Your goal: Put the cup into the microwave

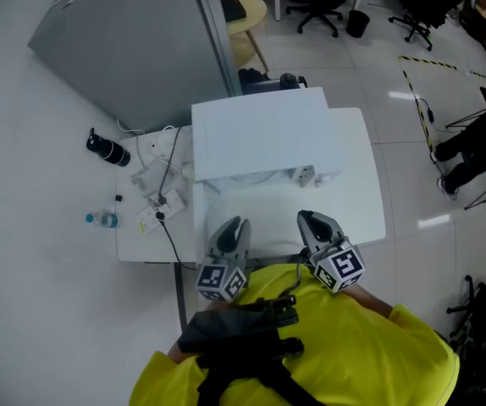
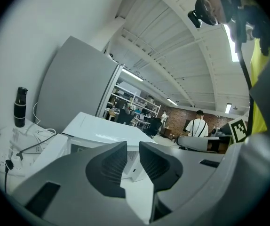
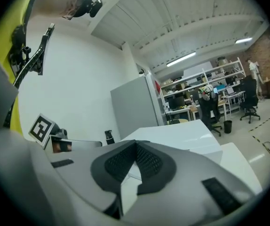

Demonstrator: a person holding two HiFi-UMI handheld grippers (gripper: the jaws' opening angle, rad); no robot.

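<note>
- Head view: the microwave (image 1: 260, 134) stood on the far part of the white table (image 1: 366, 201). A black bottle (image 1: 107, 150) lay to the left of it, and cables (image 1: 160, 201) ran over the table's left end. The left gripper (image 1: 230, 239) and right gripper (image 1: 315, 227) hung side by side at the table's near edge, just in front of the person's yellow shirt (image 1: 353, 353). The cup could not be picked out.
- Left gripper view: the 2 jaws stood slightly apart with nothing between them. The microwave (image 2: 107, 131) sat beyond them.
- Right gripper view: the 2 jaws were pressed together, pinching nothing. The microwave (image 3: 182, 133) sat beyond, to the right. No cup could be made out in either gripper view.
</note>
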